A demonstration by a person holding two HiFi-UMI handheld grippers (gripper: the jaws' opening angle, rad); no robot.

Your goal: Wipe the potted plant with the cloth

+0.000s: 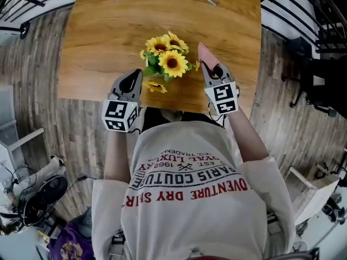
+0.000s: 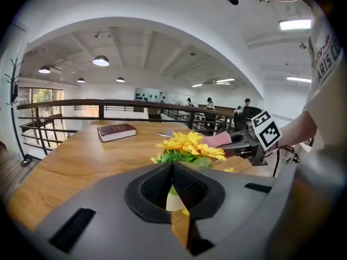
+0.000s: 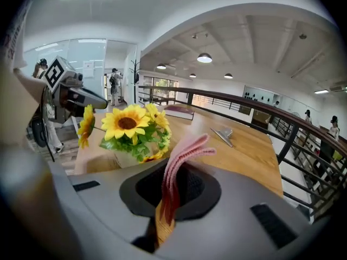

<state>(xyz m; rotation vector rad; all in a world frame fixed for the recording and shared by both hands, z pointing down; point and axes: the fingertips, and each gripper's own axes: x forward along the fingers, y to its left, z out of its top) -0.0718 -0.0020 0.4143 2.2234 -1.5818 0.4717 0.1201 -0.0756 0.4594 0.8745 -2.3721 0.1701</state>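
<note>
Head view: potted plant [image 1: 167,61] on counter [image 1: 103,37], between left tongs [image 1: 134,80] and right tongs [image 1: 210,72] | Left gripper view: left tongs clenched, empty | Right gripper view: right tongs pinch pink cloth [image 3: 179,161] beside plant | Step: cloth not yet on plant; next, I think, rub it softly

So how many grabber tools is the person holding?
2: the left gripper, shut and empty, left of the sunflowers; the right gripper, right of them, clamping a pink cloth.
</note>
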